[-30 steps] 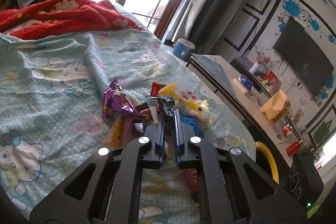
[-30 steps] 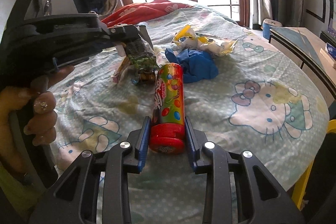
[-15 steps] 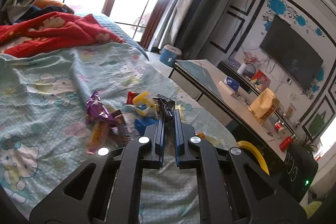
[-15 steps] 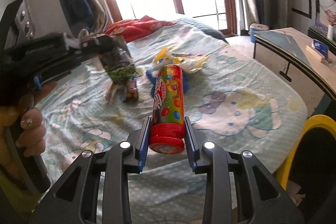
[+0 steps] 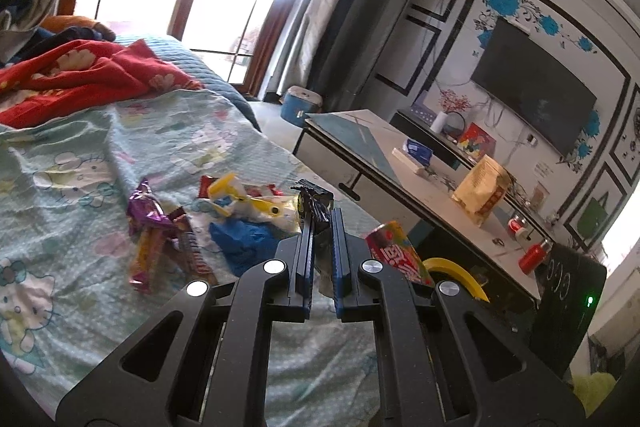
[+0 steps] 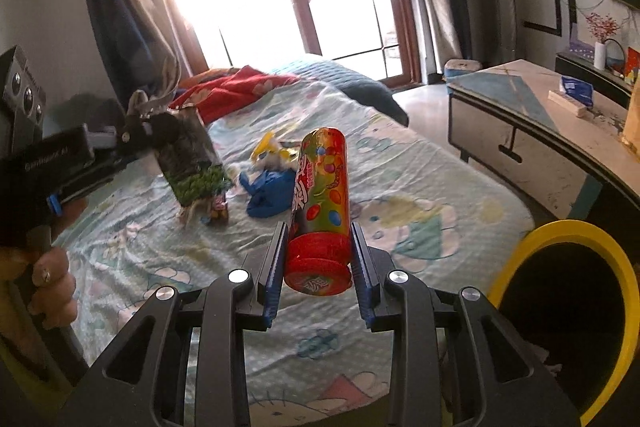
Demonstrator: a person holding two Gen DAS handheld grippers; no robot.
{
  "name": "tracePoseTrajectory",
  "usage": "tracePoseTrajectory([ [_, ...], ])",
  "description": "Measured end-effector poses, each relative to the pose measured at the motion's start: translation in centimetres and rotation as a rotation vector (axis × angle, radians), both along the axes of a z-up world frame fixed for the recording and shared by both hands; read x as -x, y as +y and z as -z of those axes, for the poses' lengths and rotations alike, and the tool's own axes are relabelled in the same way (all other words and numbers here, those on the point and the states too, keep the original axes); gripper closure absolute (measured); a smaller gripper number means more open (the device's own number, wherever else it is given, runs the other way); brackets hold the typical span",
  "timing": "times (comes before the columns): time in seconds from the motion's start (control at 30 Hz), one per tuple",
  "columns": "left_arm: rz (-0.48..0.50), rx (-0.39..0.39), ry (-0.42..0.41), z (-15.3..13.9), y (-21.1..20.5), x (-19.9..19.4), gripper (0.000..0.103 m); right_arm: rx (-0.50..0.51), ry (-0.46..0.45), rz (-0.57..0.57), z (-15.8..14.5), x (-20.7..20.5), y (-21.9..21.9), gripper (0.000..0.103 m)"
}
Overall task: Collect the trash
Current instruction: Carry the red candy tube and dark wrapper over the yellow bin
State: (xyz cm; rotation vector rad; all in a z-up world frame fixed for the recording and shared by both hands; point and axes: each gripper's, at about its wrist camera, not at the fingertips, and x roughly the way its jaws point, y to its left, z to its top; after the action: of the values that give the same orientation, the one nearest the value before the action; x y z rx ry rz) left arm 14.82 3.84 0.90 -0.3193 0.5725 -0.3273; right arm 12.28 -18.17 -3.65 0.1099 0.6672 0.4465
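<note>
Candy tube (image 6: 320, 183), red cap toward camera, clamped between right gripper (image 6: 318, 239) fingers, held up above the bedsheet (image 6: 400, 187). Tube lies along the fingers, far end tilted up. In left wrist view the tube's far end pokes out just right of the left gripper (image 5: 320, 223).

L gripper fingers pinched narrow, nearly together, on a dark snack wrapper (image 6: 188, 155). Wrapper hangs down from the tips w/ green print at the bottom; from left wrist cam only its crumpled top edge shows at the tips. Person's hand (image 6: 44, 287) wraps the L gripper handle, far left of right wrist view.

Remaining trash on sheet, clustered mid-bed: purple wrapper (image 5: 146, 207), orange-yellow bar wrapper (image 5: 148, 255) beside it, blue crumpled piece (image 5: 244, 239), yellow-white wrapper (image 5: 256, 203) just behind the blue one. All lying loose, apart from both grippers.

Yellow-rimmed bin (image 6: 568, 307) off bed edge, lower right of right wrist view, dark inside. Rim also seen in left wrist view, just past the tube. Red blanket (image 5: 80, 75) at far end of bed. Low table (image 5: 400, 175) beside bed, w/ boxes and a paper bag on top.
</note>
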Motion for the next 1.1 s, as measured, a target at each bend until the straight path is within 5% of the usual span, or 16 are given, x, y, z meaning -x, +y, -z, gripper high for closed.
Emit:
tracePoseTrajectory([
  [1.1, 0.265, -0.077, -0.029, 0.1, -12.1, 1.9, 0.099, -0.002, -0.048, 0.212, -2.1, 2.5, -11.7, 0.074],
])
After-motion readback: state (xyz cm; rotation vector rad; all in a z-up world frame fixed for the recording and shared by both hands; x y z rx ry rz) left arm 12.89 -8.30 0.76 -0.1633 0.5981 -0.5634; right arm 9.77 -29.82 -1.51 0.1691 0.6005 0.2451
